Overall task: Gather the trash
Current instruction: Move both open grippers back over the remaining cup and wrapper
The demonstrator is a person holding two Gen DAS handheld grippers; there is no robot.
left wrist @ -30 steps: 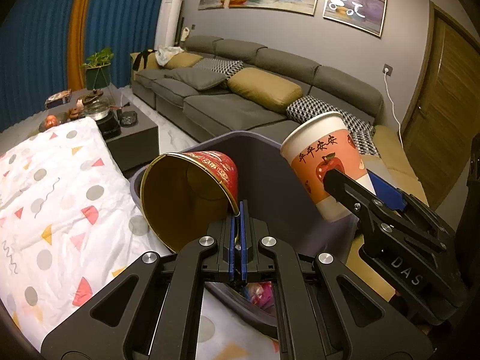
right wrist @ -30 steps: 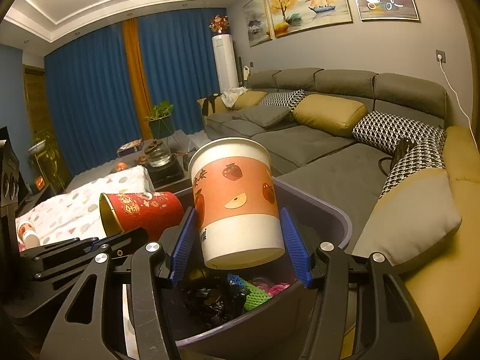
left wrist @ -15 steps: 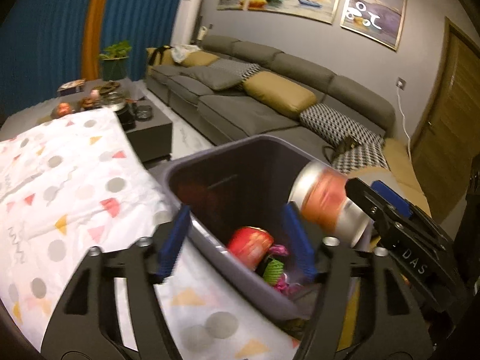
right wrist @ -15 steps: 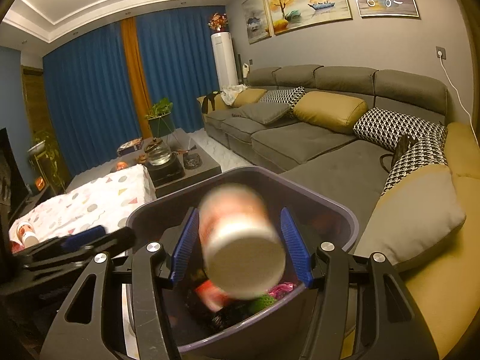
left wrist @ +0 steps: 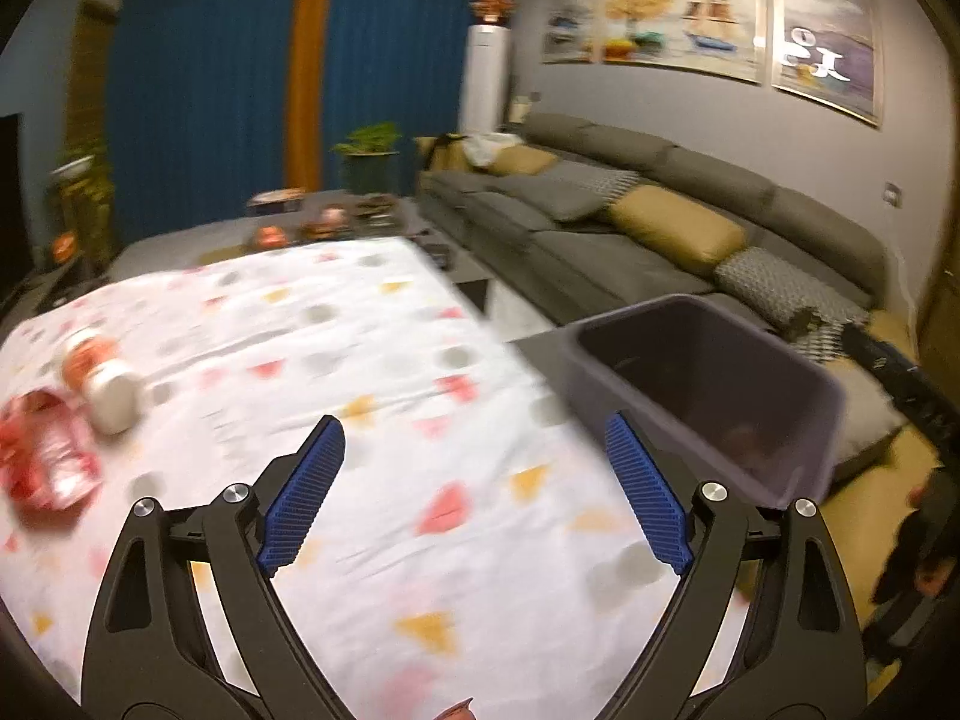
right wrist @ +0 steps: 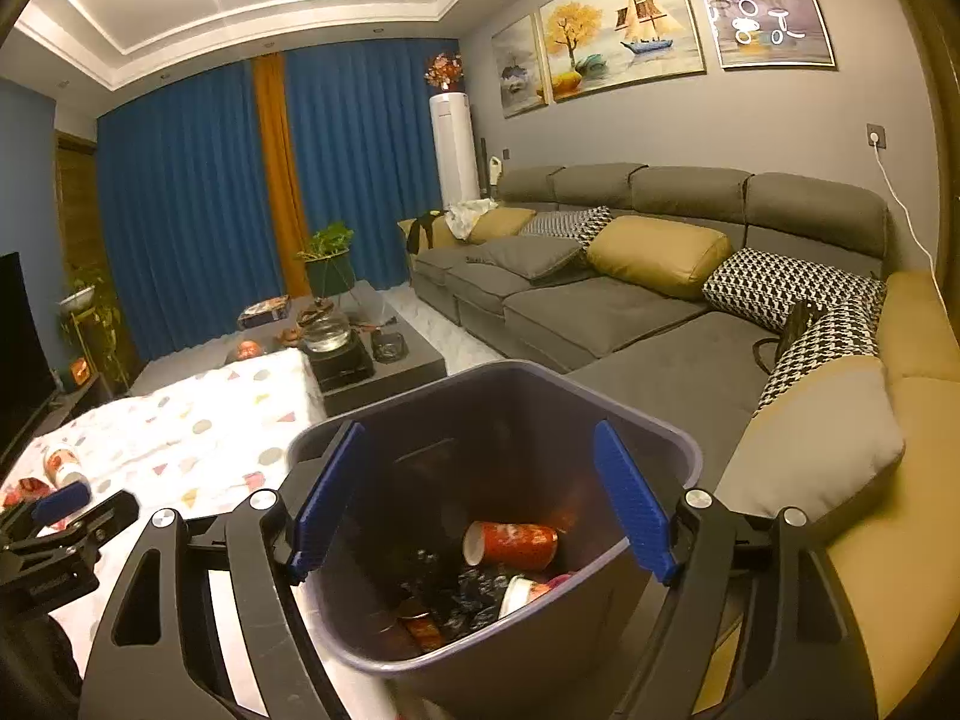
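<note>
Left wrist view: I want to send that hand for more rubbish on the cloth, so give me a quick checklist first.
1. Left tool empty, jaws opening: ok.
2. Right tool empty over the bin, jaws opening: ok.
3. Cups landed inside bin, red cup lying there: ok.
4. Rubbish left on cloth: tipped cup, red wrapper: ok.
5. Path across cloth free: ok.
6. Sharp view of targets: not ok, blurred.
</note>
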